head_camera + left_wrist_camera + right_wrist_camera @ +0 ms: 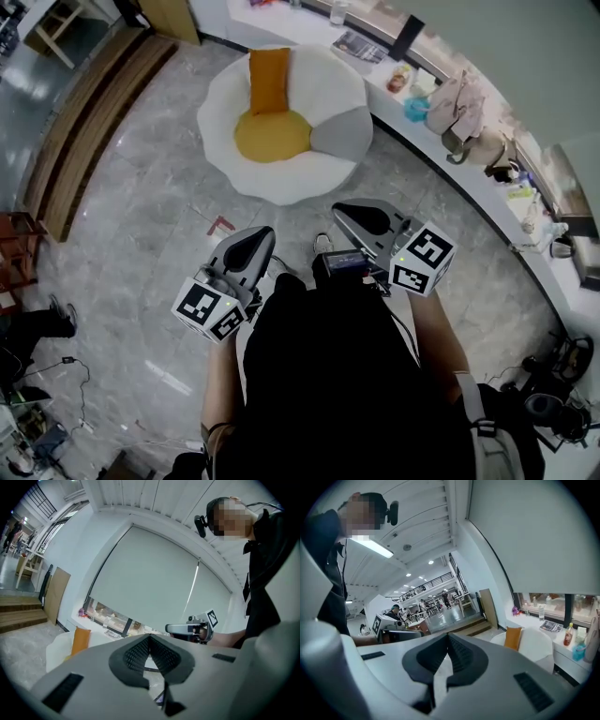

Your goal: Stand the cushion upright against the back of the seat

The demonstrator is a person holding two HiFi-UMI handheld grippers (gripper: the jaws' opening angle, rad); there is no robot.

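Observation:
The orange cushion [270,80] stands upright against the back of the white egg-shaped seat [225,103], above its yellow round pad [272,136]. The cushion also shows far off in the left gripper view [80,640] and the right gripper view [513,638]. My left gripper [258,236] and right gripper [345,210] are held close to the person's body, well short of the seat, pointing toward it. Both are shut with nothing between the jaws. The left gripper's tips [149,637] and the right gripper's tips [447,637] meet in their own views.
A grey cushion [342,131] lies on the seat's right side. A curved white counter [473,183] with bags, bottles and a magazine runs along the right. Wooden steps [84,122] rise at the left. Cables and gear lie on the grey marble floor [141,253].

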